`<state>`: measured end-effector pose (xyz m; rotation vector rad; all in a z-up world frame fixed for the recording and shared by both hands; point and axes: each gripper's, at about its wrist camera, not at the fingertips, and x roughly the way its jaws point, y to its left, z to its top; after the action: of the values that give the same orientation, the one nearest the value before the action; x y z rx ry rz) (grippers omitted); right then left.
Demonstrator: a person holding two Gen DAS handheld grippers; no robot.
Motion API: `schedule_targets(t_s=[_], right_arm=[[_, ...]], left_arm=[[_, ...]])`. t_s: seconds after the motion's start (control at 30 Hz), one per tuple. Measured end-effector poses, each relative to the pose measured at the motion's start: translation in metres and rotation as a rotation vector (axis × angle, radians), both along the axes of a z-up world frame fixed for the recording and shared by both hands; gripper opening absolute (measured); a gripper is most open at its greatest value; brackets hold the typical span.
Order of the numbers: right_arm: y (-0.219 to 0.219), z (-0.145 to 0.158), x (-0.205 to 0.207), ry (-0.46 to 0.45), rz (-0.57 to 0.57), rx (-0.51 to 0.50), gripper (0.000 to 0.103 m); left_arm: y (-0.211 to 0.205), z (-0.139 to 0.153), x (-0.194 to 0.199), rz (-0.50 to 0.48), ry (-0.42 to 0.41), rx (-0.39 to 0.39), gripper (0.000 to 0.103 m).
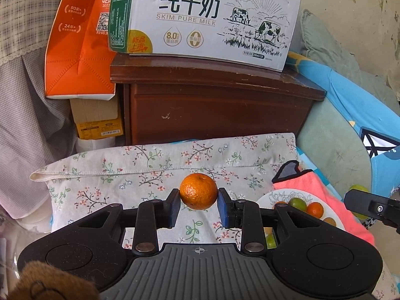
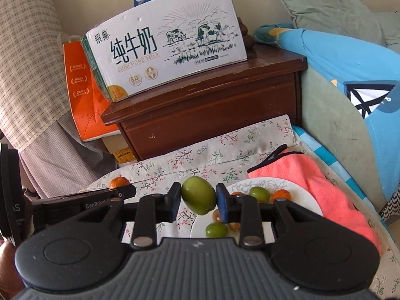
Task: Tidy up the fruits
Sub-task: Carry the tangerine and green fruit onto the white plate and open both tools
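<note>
The left tool (image 1: 198,201) grips an orange mandarin (image 1: 198,191) between its two pads, held above a floral cloth (image 1: 140,175) that covers the surface below. From the left wrist view, a white plate (image 1: 336,221) sits at about four o'clock from the mandarin, resting partly on a pink towel (image 1: 312,187). On the plate lie a green fruit (image 1: 297,203) and a small orange fruit (image 1: 315,210).

The right tool (image 2: 198,201) is clamped on a green fruit (image 2: 198,196), oval and smooth, held over the left edge of the same plate (image 2: 300,195). In the right wrist view, more green and orange fruits lie on the plate behind and below the tool; some are partly hidden, so their count is unclear. The left tool shows at nine o'clock here, with its mandarin (image 2: 119,182) peeking above it.

Behind the cloth, at twelve o'clock, stands a dark wooden nightstand (image 1: 220,100) with a milk carton box (image 1: 205,17) on top. An orange box (image 1: 80,37) leans at its left. Blue and green cushions (image 2: 350,87) fill the right side.
</note>
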<state>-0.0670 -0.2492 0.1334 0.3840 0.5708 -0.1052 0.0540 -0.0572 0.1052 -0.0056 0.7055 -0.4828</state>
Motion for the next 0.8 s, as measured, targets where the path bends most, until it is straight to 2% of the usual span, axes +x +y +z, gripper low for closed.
schedule_targets(t_s=[0.23,0.37,0.63,0.8], right_arm=[[-0.036,-0.003,-0.012,0.022,-0.124,0.082,0.030],[-0.043,-0.008,-0.015,0.045,-0.152,0.084,0.030],[-0.059,-0.023,-0.018,0.104,-0.220,0.179,0.030],[-0.064,-0.030,-0.018,0.138,-0.255,0.196,0.030]], left_arm=[[-0.028,0.005,-0.015,-0.085,-0.015,-0.014,0.029],[-0.043,0.005,-0.021,-0.127,-0.014,-0.021,0.029],[-0.063,0.004,-0.029,-0.190,-0.008,-0.037,0.029],[-0.068,0.000,-0.029,-0.205,0.004,-0.030,0.029]])
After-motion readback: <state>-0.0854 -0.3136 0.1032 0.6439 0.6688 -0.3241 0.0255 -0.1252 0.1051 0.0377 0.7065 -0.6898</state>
